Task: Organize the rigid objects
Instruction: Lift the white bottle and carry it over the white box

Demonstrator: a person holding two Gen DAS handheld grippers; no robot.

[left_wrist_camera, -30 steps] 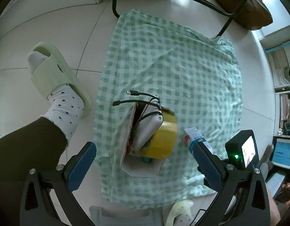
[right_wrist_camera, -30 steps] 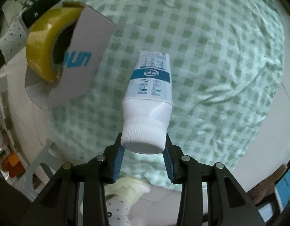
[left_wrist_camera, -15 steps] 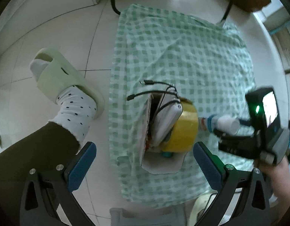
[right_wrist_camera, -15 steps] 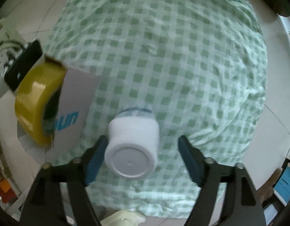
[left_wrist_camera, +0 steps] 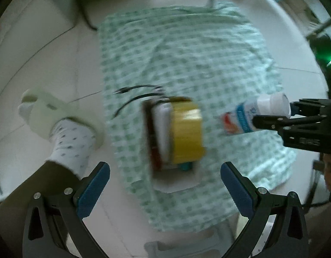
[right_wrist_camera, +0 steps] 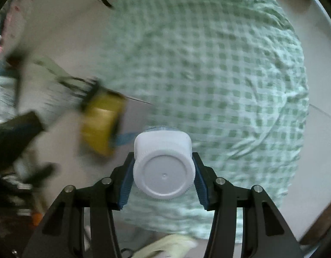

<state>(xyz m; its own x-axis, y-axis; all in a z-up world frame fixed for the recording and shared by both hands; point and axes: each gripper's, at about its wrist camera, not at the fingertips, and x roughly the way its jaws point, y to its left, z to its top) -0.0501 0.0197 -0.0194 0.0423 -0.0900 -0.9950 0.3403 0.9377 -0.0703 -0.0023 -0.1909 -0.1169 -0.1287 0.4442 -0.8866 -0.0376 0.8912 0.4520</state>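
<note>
The right gripper is clamped on the white bottle at its capped end, its jaws having just closed in with the bottle between the blue pads. In the left wrist view the bottle hangs at about 3 o'clock of the small box, clear of the green checked cloth and well apart from the box. The left gripper stands wide open and empty above the box, which already holds a yellow tape roll, a white device with black cables, and little free room. Risk one: the hold is only at the smooth neck and cap, so the body may swing or slip out in transit. Risk two: lowering the bottle into so crowded a box could knock the roll or tip the box, since nothing steadies it. Both views are blurred; contact detail is uncertain.
</note>
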